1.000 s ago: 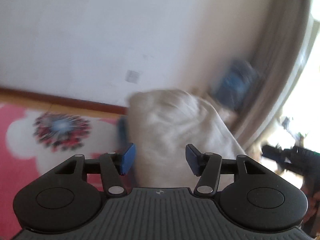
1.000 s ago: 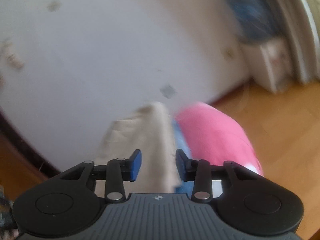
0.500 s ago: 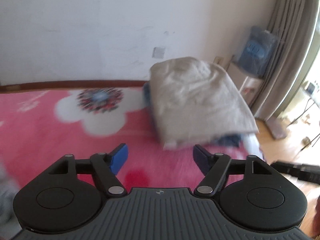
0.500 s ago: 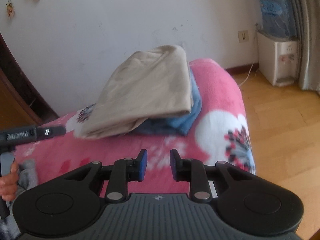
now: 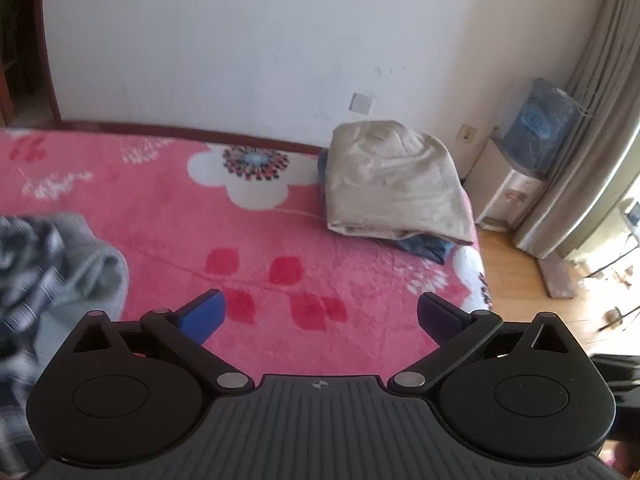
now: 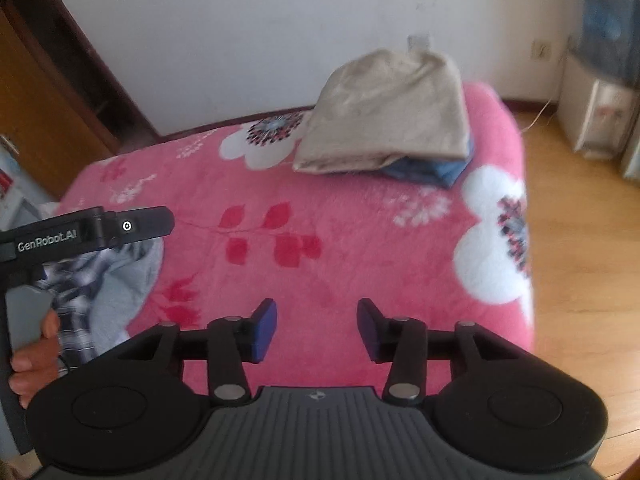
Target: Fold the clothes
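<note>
Above the pink bed, left gripper has spread wider, right gripper likewise; both empty, beige stack farther off.

left tongs agape | beige garment folded | blanket

I see a white wall, wooden floor, grey curtain and a water dispenser in the sunlit corner.

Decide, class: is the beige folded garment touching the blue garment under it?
Touching. The right wrist view shows the beige folded garment lying directly on the blue garment, whose edge pokes out beneath it with no gap between them.
</note>
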`<state>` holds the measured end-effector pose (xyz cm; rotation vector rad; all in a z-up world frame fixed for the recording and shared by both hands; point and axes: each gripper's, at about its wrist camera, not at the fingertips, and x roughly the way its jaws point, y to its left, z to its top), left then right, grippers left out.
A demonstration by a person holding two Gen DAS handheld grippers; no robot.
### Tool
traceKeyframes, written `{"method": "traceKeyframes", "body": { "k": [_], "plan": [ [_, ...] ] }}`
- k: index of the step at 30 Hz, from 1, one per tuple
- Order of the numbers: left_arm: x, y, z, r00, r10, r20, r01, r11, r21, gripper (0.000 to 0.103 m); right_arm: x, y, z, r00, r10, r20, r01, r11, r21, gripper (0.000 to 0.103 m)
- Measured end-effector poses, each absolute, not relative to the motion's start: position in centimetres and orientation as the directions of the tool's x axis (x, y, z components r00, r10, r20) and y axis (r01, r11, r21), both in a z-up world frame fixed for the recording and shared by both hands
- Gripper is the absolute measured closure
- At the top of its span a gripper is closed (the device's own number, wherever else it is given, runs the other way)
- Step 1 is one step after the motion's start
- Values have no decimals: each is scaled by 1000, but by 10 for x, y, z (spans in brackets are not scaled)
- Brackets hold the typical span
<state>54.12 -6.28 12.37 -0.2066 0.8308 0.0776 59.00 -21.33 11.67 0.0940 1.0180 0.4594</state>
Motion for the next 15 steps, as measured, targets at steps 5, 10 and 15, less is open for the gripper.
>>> {"method": "traceKeyframes", "body": {
  "k": [5,10,15],
  "plan": [
    [538,-62,112,669,-21,-743,-95,989,-113,0,581,-216,117,552,297,-779,-192,955,228,22],
    [527,-58,93,674,-12,-738,-12,1000,-26,0,557,-201,101,633,183,-752,-101,983,154,10],
    [502,-47,97,673,-28,-739,25,1000,-15,0,524,-180,94,691,102,-716,-33,993,109,1]
  ]
}}
